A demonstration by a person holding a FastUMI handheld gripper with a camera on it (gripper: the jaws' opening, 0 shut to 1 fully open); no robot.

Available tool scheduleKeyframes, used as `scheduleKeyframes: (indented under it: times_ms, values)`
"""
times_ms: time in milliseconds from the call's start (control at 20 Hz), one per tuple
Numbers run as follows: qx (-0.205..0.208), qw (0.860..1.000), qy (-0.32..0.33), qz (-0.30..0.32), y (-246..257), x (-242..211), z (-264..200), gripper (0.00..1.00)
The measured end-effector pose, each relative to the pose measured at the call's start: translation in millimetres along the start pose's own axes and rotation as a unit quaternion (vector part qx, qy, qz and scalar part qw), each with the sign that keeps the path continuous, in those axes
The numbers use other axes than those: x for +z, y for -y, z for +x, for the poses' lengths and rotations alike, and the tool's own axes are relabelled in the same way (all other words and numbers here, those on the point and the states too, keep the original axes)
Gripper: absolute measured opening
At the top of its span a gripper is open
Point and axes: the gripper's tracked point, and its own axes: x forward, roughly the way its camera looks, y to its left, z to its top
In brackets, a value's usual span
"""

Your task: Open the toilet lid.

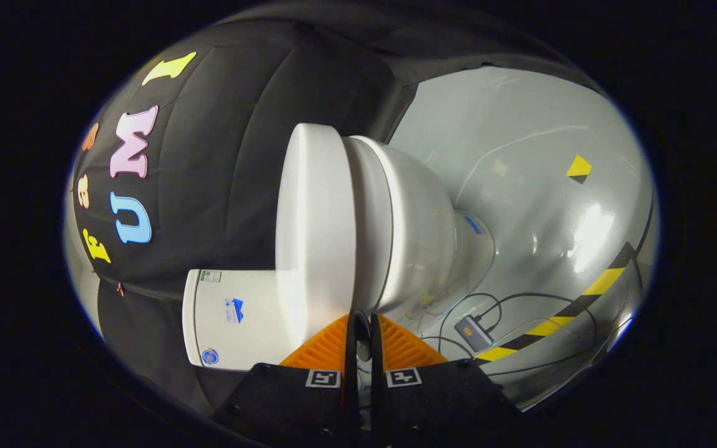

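The glossy white plastic toilet lid (315, 218) is lying closed on the white ceramic toilet bowl (414, 230), the camera being rolled so the toilet is appearing sideways. The lid's edge is sitting just ahead of the fingertips, at the seam between lid and bowl. The gripper (361, 323) is holding its two fingers nearly together, a thin gap showing between them, with nothing visibly pinched. The white cistern (240, 317) with small stickers is standing beside the lid, against the black cloth wall (221, 124). Beyond the bowl, a small grey box (473, 331) with black cables is lying on the shiny pale grey floor (520, 155), near a yellow-and-black striped tape line (582, 298).
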Motion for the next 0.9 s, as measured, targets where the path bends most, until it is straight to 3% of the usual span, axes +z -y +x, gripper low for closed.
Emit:
scheduleKeyframes:
  times_ms: [150, 500, 900]
  values:
    - [-0.044, 0.998, 0.001, -0.04, -4.8, -3.4, -3.2, 0.12]
    - [-0.073, 0.993, 0.039, -0.078, -50.8, 1.9, -28.1, 0.09]
    - [-0.147, 0.966, 0.103, -0.186, -127.7, -3.4, -61.7, 0.08]
